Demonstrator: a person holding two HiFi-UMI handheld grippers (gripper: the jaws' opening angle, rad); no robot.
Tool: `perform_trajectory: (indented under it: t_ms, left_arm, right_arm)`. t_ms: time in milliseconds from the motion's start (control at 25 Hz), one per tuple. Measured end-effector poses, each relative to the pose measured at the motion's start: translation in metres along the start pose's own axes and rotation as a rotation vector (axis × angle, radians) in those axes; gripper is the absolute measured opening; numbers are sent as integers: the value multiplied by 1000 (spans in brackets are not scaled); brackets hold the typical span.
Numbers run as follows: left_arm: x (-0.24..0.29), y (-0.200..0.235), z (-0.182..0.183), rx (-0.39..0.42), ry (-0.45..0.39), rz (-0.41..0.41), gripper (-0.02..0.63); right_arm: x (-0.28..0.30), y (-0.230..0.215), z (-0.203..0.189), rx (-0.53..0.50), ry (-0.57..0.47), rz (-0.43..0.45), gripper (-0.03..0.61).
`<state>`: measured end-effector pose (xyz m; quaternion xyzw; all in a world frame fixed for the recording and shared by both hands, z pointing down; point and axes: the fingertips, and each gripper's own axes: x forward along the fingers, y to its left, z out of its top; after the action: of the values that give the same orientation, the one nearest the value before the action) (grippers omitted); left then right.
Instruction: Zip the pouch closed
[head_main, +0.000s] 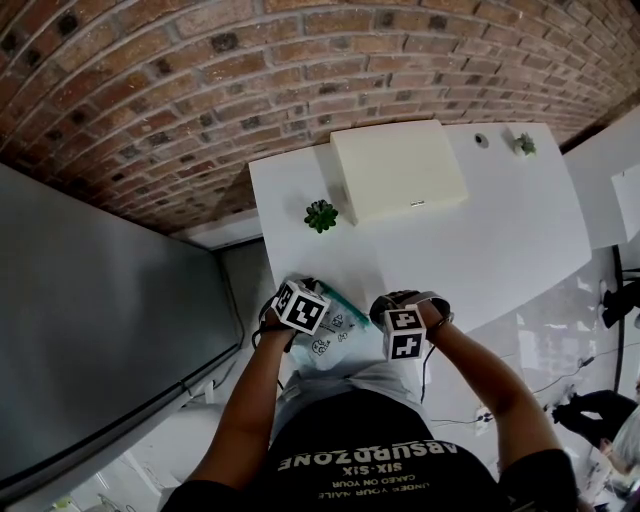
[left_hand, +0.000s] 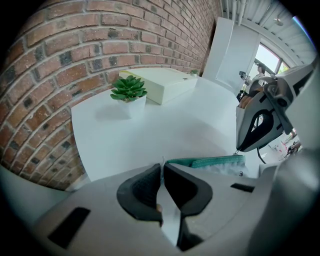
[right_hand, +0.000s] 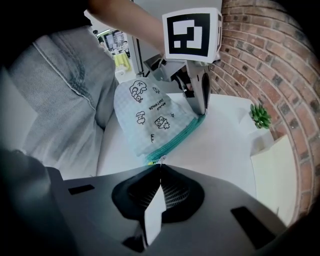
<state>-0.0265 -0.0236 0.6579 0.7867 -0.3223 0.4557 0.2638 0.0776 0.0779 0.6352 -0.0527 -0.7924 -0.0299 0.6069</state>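
A pale pouch (right_hand: 147, 117) printed with small cartoons and edged by a teal zipper (right_hand: 175, 140) lies at the near edge of the white table (head_main: 480, 240), half over the person's lap. My left gripper (left_hand: 162, 172) is shut on the thin far end of the pouch, where the teal zipper (left_hand: 210, 161) begins. The right gripper (right_hand: 160, 164) is shut at the other end, its tips pinching the small metal zipper pull (right_hand: 160, 159). In the head view both marker cubes sit side by side over the pouch (head_main: 338, 320), left gripper (head_main: 303, 312) and right gripper (head_main: 402, 340) hiding their own jaws.
A small potted succulent (head_main: 321, 215) stands mid-table, with a flat cream box (head_main: 398, 170) behind it against the brick wall (head_main: 200, 90). Another tiny plant (head_main: 524, 145) sits at the far right corner. The person's grey-clad lap (right_hand: 65, 100) lies under the pouch's near side.
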Motion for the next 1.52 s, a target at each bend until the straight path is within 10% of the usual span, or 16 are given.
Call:
perform_trajectory:
  t_ms: [600,1520]
  left_arm:
    - [-1,-1,-4,3,-9,28,29]
    - [-31,2,-13,-305,-111,-12,48]
  right_arm:
    - [7,9,-7,17,15,-55,2]
    - [6,11,-14,253,-77,-145,44]
